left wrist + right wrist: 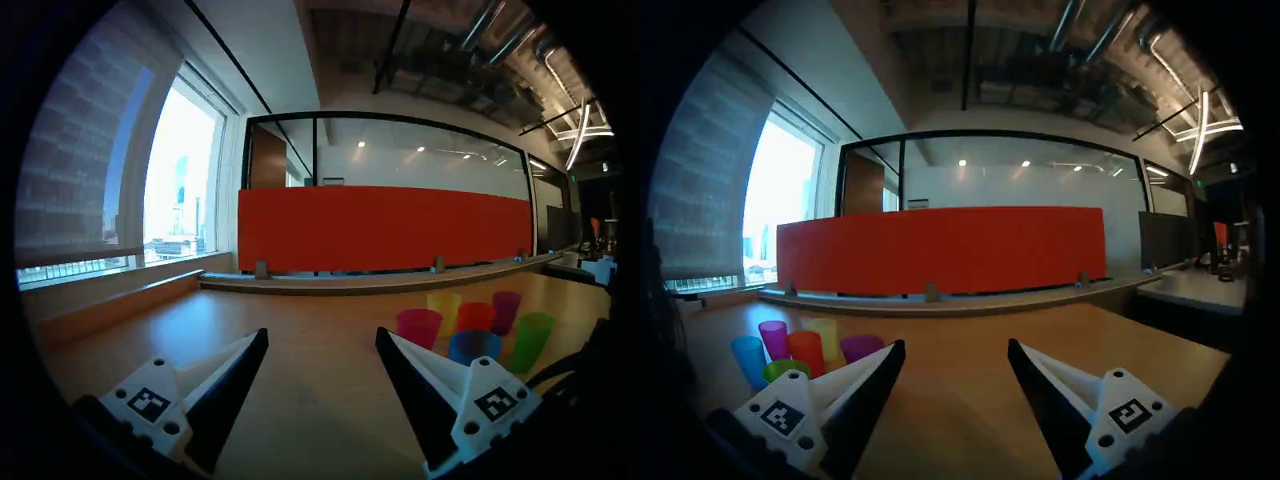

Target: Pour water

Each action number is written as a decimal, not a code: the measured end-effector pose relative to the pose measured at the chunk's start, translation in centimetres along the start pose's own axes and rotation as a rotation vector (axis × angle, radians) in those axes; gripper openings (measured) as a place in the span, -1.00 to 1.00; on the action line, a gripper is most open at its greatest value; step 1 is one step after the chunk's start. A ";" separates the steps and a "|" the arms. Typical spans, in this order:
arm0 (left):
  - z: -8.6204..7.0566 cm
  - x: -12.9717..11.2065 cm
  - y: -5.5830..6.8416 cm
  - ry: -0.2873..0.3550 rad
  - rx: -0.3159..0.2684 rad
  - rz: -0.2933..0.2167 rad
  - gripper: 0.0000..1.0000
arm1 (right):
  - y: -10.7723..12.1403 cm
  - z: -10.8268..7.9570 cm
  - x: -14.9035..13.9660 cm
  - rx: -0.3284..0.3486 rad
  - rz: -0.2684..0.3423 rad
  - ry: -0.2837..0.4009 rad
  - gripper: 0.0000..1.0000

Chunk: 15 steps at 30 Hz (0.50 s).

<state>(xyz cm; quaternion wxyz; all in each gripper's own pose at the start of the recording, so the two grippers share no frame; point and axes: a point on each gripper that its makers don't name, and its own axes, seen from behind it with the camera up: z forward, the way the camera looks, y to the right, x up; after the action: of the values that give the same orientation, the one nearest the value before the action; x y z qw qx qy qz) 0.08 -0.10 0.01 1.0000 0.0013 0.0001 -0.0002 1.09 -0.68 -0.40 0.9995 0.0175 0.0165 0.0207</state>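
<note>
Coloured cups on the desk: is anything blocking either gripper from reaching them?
Nothing visible. Bare wooden table lies between the open left gripper and the cups, clustered to its right; likewise for the open right gripper, cups to its left.

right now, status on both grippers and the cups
Left gripper open, fingers empty. Right gripper open, fingers empty. Six coloured translucent plastic cups clustered upright on the light wooden table, untouched. Bare tabletop between fingers and cups.

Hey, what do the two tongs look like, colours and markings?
Both the left tongs and right tongs have pointed black fingers backed by white plates, each plate carrying a black-and-white square marker and small round holes.
</note>
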 end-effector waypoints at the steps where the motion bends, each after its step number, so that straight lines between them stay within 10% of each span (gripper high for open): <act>1: 0.0 0.0 0.0 0.000 0.000 0.000 1.00 | 0.0 0.0 -0.1 -0.001 -0.001 -0.001 0.99; 15: 0.1 0.0 -0.1 0.000 0.000 0.000 1.00 | 0.5 0.2 -0.9 -0.012 -0.017 -0.023 0.99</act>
<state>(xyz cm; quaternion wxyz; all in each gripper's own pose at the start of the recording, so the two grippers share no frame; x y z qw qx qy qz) 0.06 -0.16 0.07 1.0000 0.0013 0.0002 -0.0002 0.17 -0.20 -0.12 0.9998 0.0115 0.0053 0.0119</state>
